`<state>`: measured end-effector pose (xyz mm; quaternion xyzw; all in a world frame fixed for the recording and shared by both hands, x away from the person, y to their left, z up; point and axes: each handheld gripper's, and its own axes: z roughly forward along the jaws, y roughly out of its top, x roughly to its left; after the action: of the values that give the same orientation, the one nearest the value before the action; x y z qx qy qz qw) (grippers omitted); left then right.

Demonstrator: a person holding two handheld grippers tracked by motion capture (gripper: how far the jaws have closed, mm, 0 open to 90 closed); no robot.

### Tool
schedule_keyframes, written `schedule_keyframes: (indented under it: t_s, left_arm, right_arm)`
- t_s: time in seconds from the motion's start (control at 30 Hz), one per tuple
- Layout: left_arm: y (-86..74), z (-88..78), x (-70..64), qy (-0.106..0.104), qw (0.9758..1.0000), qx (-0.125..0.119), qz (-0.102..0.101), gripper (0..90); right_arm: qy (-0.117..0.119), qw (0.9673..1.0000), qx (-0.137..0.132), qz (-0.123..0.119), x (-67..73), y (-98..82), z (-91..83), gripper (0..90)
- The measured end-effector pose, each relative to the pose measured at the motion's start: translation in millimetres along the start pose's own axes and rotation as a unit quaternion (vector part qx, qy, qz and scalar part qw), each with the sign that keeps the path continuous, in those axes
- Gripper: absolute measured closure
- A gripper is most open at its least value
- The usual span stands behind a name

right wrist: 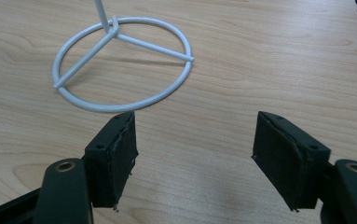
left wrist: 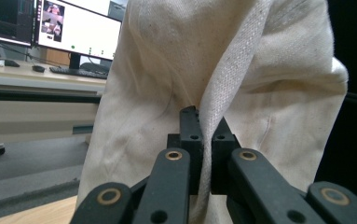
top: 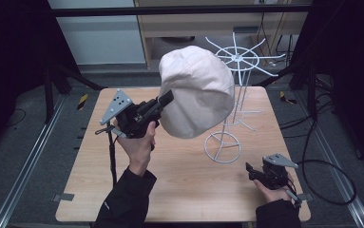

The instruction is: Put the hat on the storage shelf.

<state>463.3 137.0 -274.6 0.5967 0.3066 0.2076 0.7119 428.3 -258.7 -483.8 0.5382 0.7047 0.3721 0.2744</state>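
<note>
The cream hat (top: 196, 90) is covering the middle of the white wire stand (top: 239, 59) just beyond the jaws of the left gripper (top: 166, 97), so the upper pole is staying hidden. In the left gripper view, the hat (left wrist: 241, 70) is running past the top edge. Ahead of the right gripper's (right wrist: 195, 156) jaws, the stand's pole (right wrist: 102, 14) is being cut off by the top edge.

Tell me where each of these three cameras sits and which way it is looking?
High view: above the table, looking forward and down; forearms, hands, both claws show.
Left gripper view: on the left claw, looking along jaws shut on the cream hat.
Right gripper view: on the right claw, jaws open, facing the tabletop.
Shared: high and right gripper views both show the white wire stand's ring base.
</note>
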Motion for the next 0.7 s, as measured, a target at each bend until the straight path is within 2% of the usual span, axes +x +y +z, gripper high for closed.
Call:
schedule_keyframes:
  t_s: [0.17, 0.3, 0.47, 0.5, 0.7]
  left_arm:
    - [-5.6, 0.1, 1.0, 0.001, 0.9999, 0.011, 0.007, 87.3]
    - [-13.9, 0.9, 0.4, 0.012, 0.9992, 0.032, 0.021, 87.3]
    - [-18.9, 2.4, 0.6, 0.013, 0.9986, 0.044, 0.025, 87.3]
    - [-21.1, 3.6, -0.1, 0.013, 0.998, 0.053, 0.03, 87.2]
    - [-25.7, 6.7, -0.7, 0.017, 0.9965, 0.071, 0.042, 86.9]
  right_arm:
    - [-0.001, 1.0, 0.001, -0.001, 0.3, -0.1, 0.2, 30.3]
    - [-0.001, 1.0, 0.0, -0.001, 0.4, -0.1, 0.3, 30.2]
    - [0.0, 1.0, 0.002, 0.0, 0.4, -0.2, 0.5, 30.2]
    - [-0.001, 1.0, 0.001, -0.004, 0.0, -0.3, 0.9, 30.1]
    - [-0.001, 1.0, 0.001, -0.002, 0.2, -0.3, 1.0, 30.0]
